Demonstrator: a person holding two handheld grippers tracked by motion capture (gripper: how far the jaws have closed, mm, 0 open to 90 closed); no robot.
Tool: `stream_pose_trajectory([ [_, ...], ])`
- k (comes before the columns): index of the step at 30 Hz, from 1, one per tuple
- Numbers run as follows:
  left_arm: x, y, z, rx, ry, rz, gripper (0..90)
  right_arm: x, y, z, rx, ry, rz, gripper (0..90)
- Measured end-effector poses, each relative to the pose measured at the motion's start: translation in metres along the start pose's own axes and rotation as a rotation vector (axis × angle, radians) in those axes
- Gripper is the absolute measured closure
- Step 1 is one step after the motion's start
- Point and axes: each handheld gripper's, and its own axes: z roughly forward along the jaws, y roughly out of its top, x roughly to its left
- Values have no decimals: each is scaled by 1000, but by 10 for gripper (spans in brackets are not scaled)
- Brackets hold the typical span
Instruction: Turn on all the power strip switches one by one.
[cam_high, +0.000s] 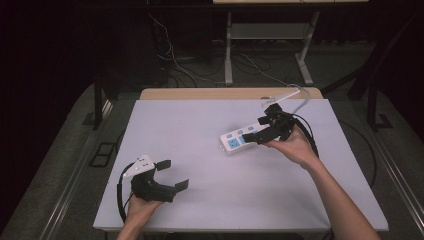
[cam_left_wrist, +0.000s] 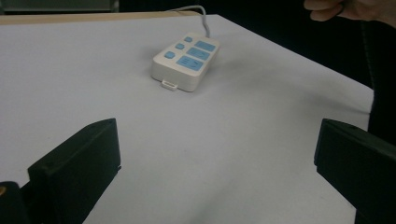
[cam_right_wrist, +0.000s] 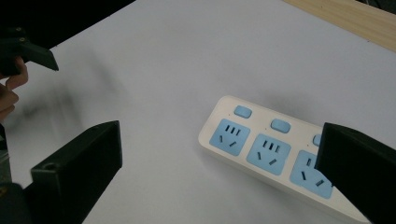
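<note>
One white power strip (cam_high: 241, 139) lies on the table (cam_high: 200, 150) with three blue sockets. The right gripper (cam_high: 260, 131) hovers over it, jaws apart. The left gripper (cam_high: 172, 175), at 7 o'clock from it, is open-jawed too.

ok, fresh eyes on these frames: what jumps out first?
The white power strip with blue sockets, lying right of centre on the pale table, its cable trailing off the far edge. The right gripper hovers right over it, jaws open. The left gripper sits near the front left corner, jaws spread wide and holding nothing.
</note>
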Motion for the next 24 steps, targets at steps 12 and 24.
stream_pose_trajectory([
  [12,1,-1,0,4,20,-1,0,-8,10,20,37,0,-1,5],
  [24,1,-1,0,-5,19,3,0,-16,14,42,56,-1,34,194],
])
